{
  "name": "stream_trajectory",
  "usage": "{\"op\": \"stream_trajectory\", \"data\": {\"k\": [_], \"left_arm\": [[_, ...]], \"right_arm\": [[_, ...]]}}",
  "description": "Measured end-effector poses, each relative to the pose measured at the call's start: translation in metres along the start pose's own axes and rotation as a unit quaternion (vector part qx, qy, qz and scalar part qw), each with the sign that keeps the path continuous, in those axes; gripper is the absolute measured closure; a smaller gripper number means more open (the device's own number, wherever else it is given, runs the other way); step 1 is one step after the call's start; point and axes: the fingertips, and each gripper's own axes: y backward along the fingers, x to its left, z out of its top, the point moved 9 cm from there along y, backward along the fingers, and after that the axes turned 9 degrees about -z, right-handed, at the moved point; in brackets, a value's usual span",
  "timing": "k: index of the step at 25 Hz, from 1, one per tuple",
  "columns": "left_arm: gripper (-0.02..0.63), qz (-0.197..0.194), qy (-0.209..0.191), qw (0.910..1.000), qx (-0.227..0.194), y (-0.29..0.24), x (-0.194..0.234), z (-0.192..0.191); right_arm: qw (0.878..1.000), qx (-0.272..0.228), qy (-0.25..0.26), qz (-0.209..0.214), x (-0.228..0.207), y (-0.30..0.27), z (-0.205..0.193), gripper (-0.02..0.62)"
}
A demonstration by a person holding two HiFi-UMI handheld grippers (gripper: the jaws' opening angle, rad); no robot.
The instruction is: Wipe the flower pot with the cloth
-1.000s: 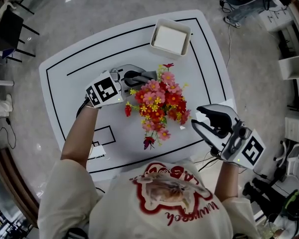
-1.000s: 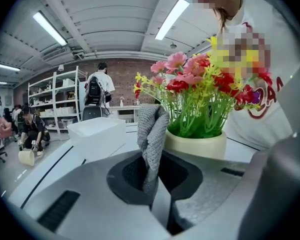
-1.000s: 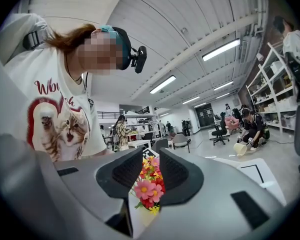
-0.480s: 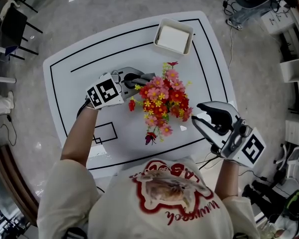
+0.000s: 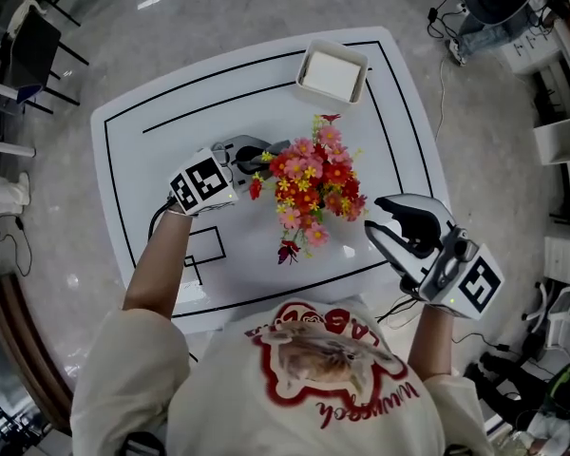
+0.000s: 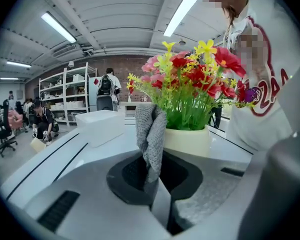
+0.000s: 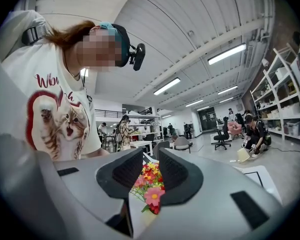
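Left tool (image 6: 152,176) pinched the soft, limp cloth (image 6: 151,131) near the flower pot (image 6: 186,140), probably light and tippy, whose wall the gaping right tool (image 7: 146,176) could steady.

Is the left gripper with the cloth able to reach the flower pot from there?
Probably yes. The left gripper, jaws shut on the cloth, sits beside the flower pot with nothing between them.
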Motion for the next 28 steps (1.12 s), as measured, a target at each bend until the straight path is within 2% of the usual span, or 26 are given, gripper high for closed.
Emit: {"op": "stream_trajectory", "data": {"k": [9, 14, 19, 28], "left_arm": [[0.574, 0.041, 0.007, 0.9990, 0.018, 0.002, -0.024, -0.003], [0.574, 0.085, 0.017, 0.9961, 0.020, 0.001, -0.036, -0.001], [0.574, 0.115, 0.040, 0.9924, 0.016, 0.000, -0.049, -0.003], [0.574, 0.141, 0.055, 0.9884, 0.014, 0.000, -0.066, -0.004]], "right_arm": [[1.000, -0.008, 0.007, 0.007, 0.016, 0.014, 0.003, 0.502], [0.999, -0.026, 0.013, 0.020, 0.022, 0.019, 0.006, 0.502], [1.000, -0.015, 0.020, 0.014, 0.026, 0.022, 0.006, 0.502], [0.999, -0.018, 0.025, 0.010, 0.029, 0.024, 0.005, 0.502]]}}
